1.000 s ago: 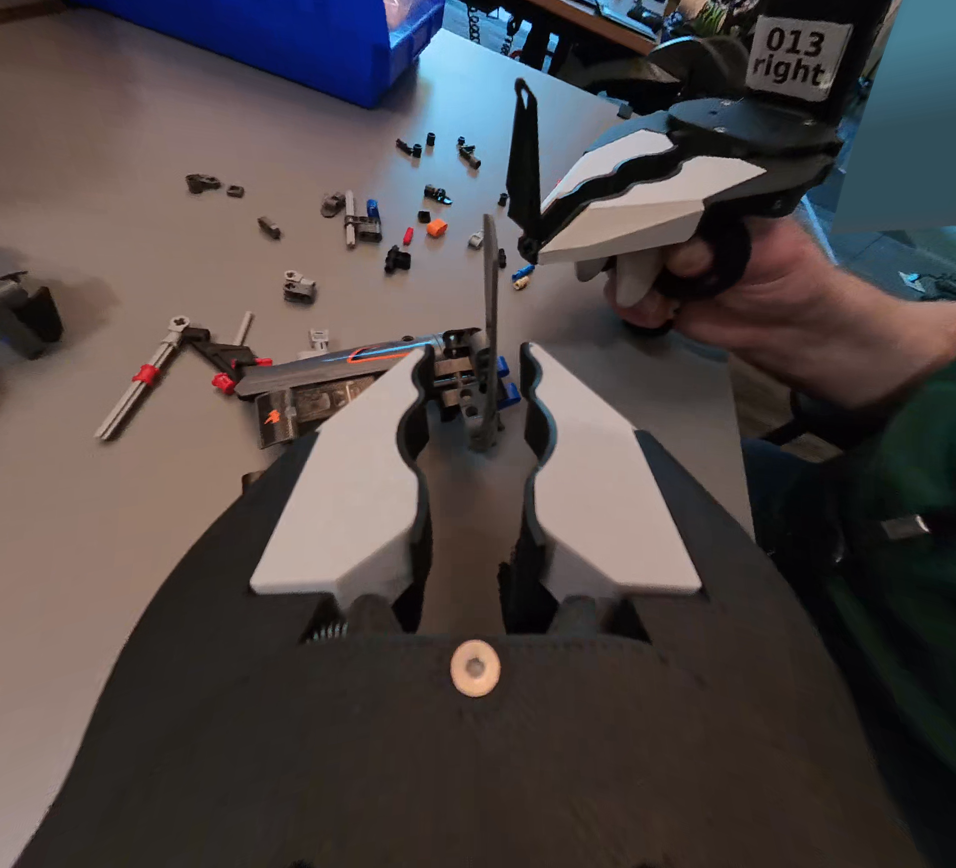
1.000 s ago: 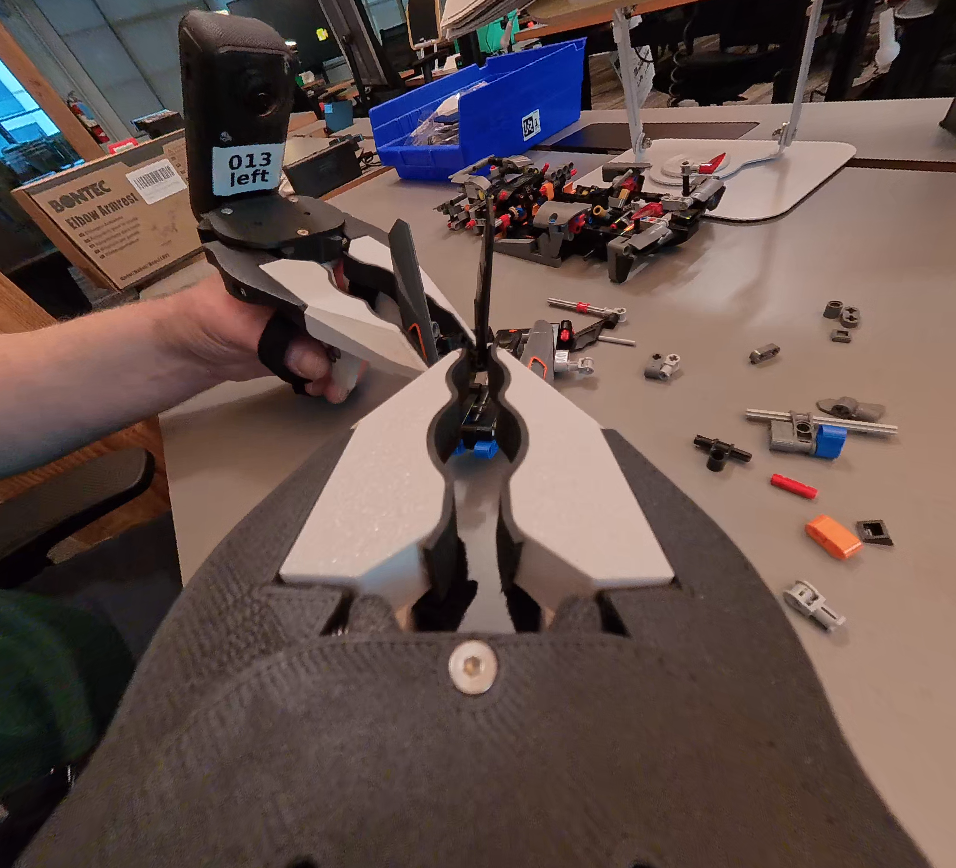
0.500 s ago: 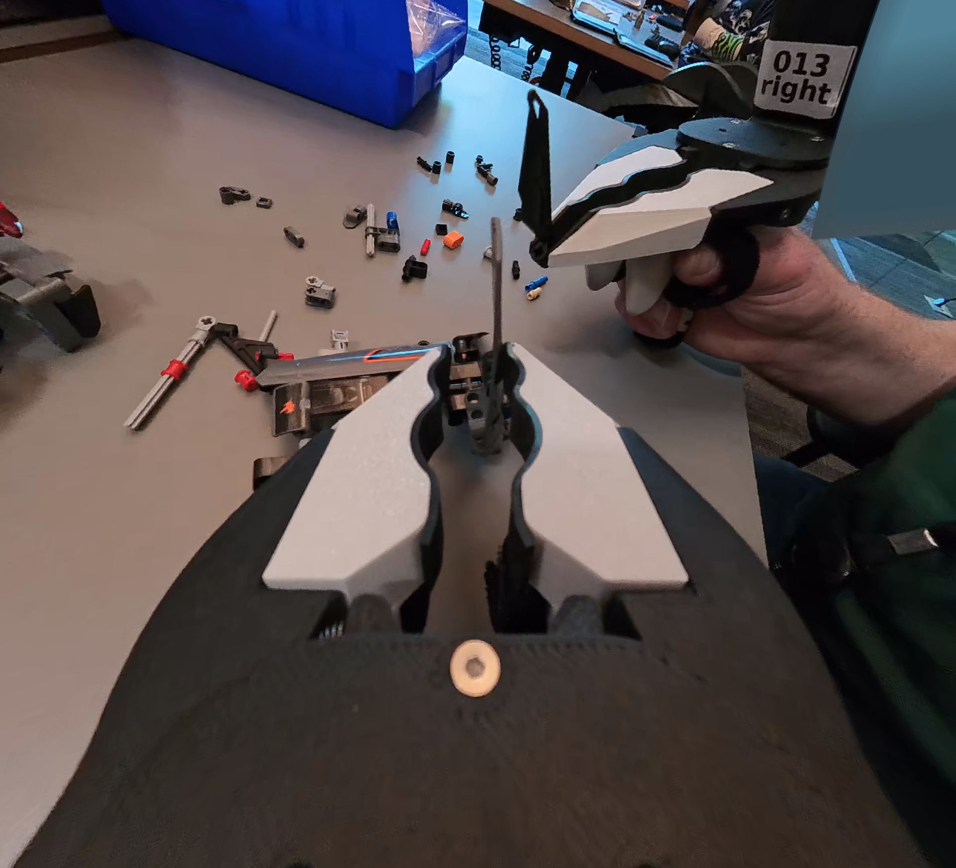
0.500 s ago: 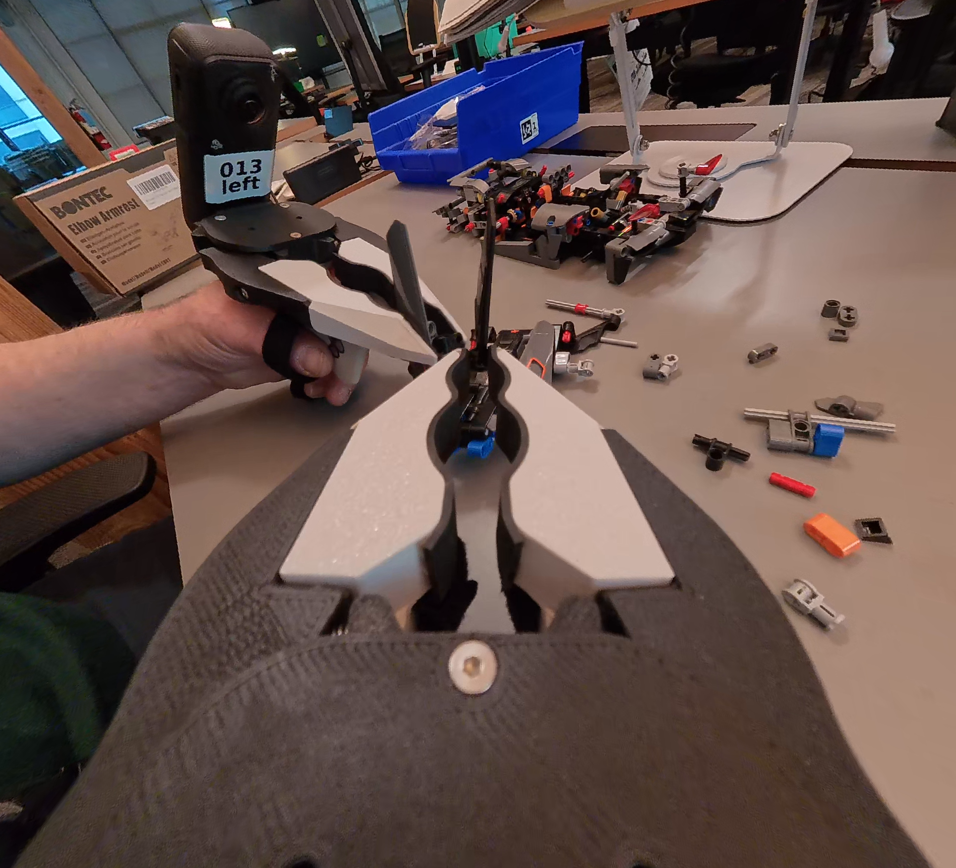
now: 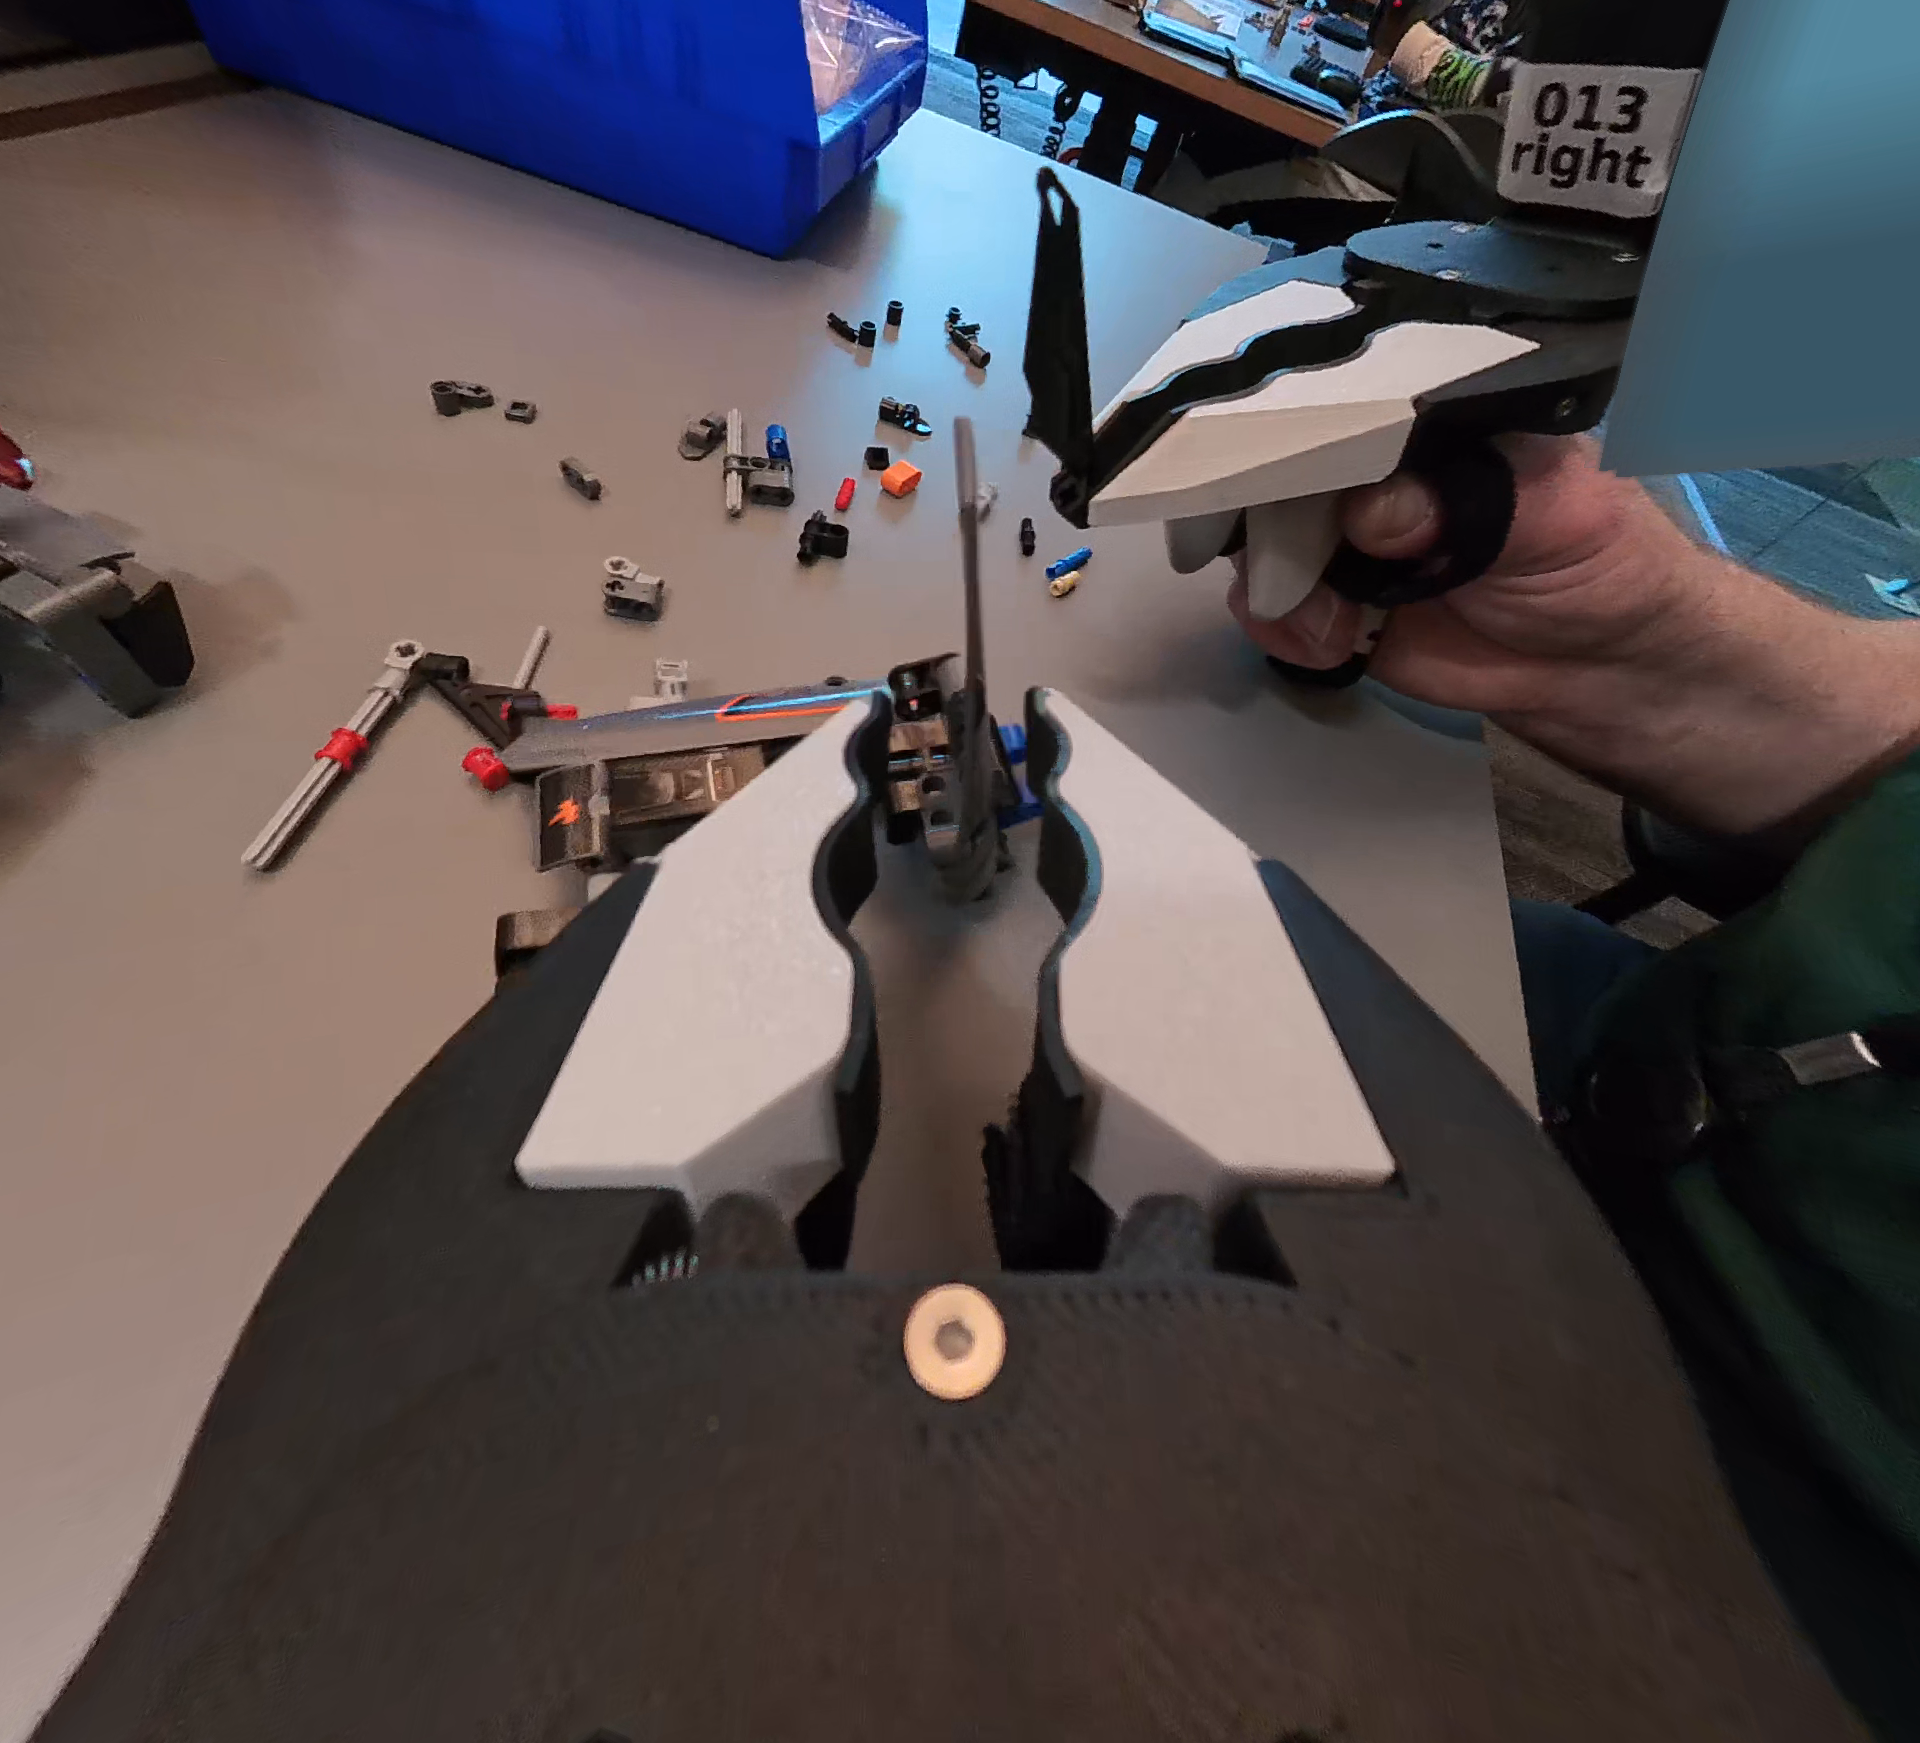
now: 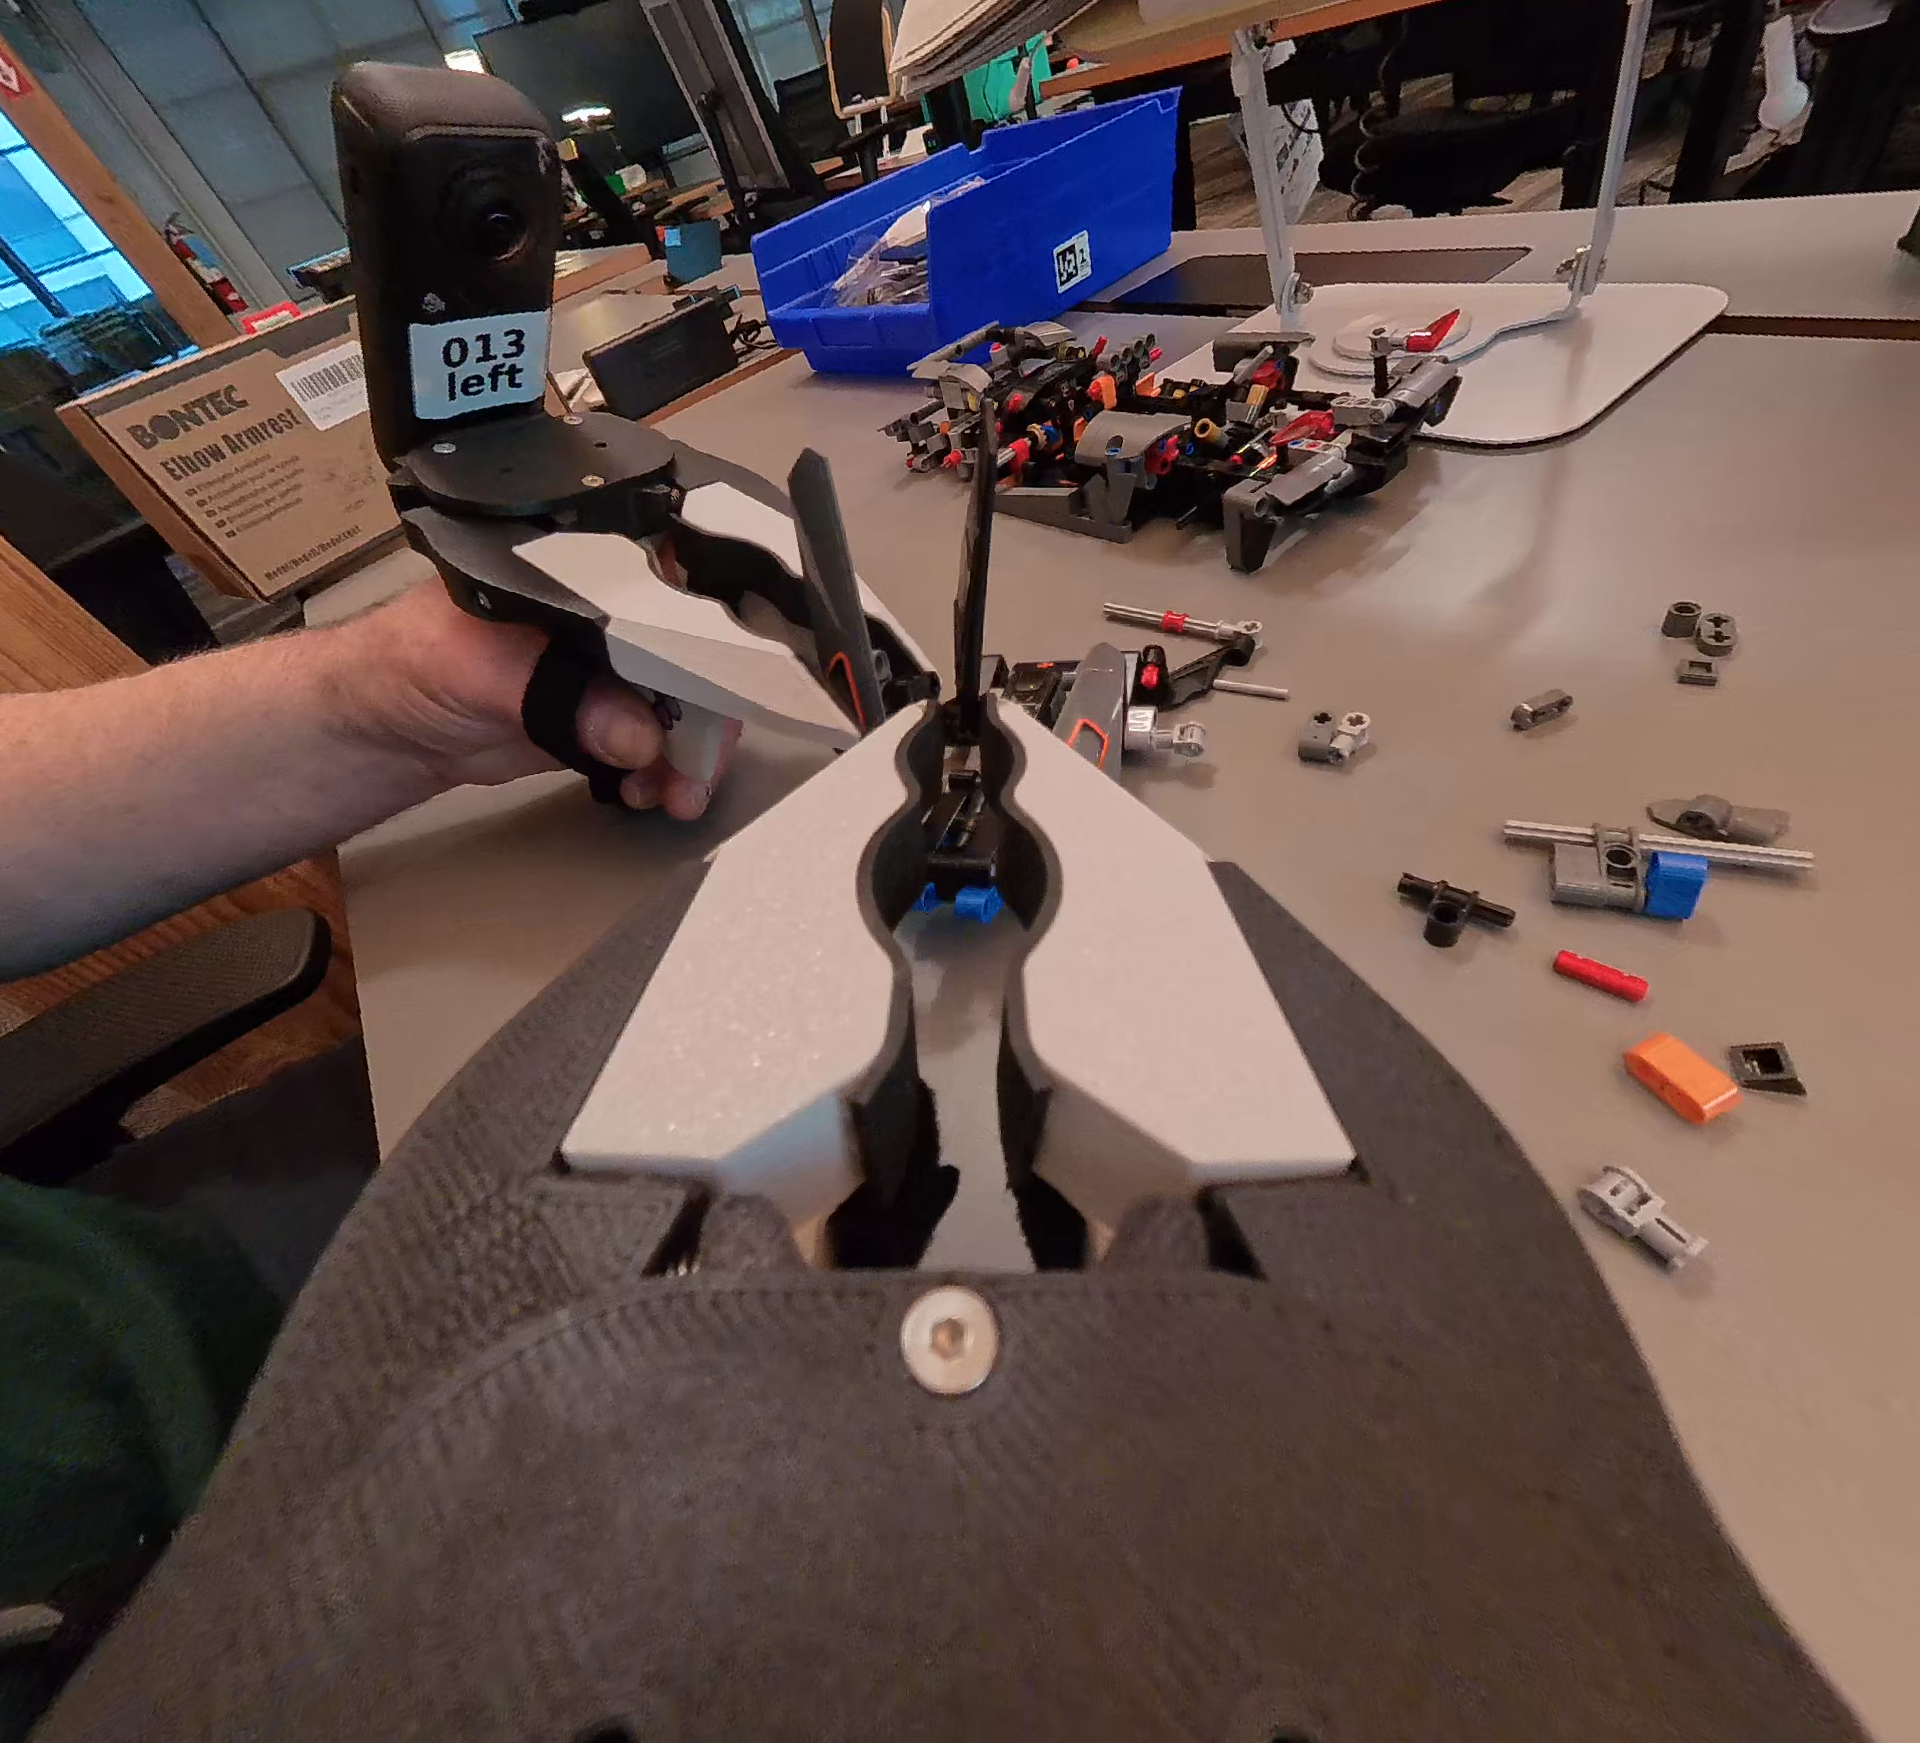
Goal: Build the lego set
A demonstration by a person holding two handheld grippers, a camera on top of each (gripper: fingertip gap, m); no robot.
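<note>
Right hand-held gripper (image 6: 961,727) pinching black blade piece (image 6: 975,550) upright above tabletop (image 6: 1558,498). Left hand-held gripper (image 5: 956,727) spread around grey sub-assembly (image 5: 935,758), not gripping. Advice: clamp sub-assembly firmly before pressing pieces together.

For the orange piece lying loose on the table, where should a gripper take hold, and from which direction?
Grip the orange piece across its two long sides, coming straight down from above. It lies flat on the table as a low rounded block, so its top is open. The small black square piece sits close beside one end, so avoid closing lengthwise.
</note>
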